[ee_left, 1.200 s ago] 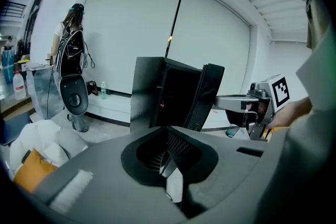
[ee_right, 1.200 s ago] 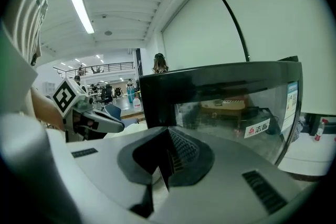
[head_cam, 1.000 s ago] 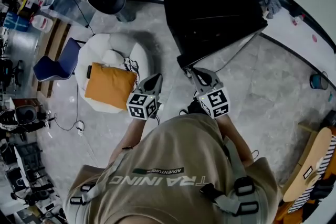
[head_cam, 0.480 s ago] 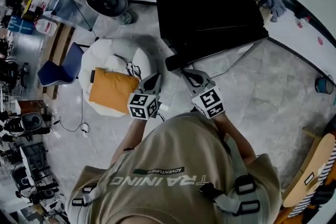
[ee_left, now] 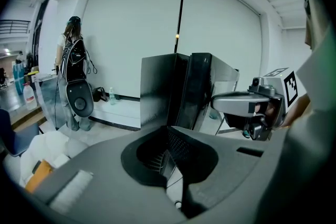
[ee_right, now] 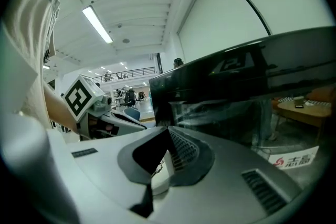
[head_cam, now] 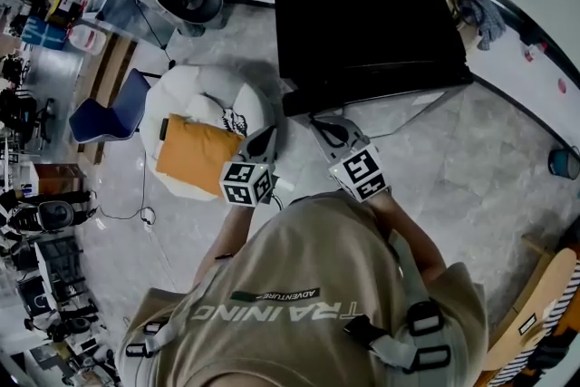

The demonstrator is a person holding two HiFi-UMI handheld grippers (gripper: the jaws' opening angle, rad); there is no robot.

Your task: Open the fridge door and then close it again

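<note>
Standing at the 12 o'clock side of the head view, the black fridge (head_cam: 362,14) fills the upper centre; its door (head_cam: 376,89) faces the person at 6 o'clock and lies close along the cabinet, though whether it is fully shut cannot be told. The right gripper (head_cam: 319,123) reaches toward 11 o'clock, its tip just beside the door's free corner; contact cannot be made out. In the right gripper view its fingers (ee_right: 181,150) are pressed together with nothing between them; the glossy door front spans that view from 12 to 3 o'clock. The left gripper (head_cam: 266,137) points toward 1 o'clock, near the right one yet apart from the fridge; in the left gripper view its fingers (ee_left: 181,149) are likewise closed on each other and carry nothing; the fridge stands upright beyond them at 12 o'clock. A white beanbag (head_cam: 208,109) bearing an orange cushion (head_cam: 193,157) lies on the floor at 10 o'clock of the left gripper; a blue chair (head_cam: 104,109) stands at 9 o'clock of the beanbag.
</note>
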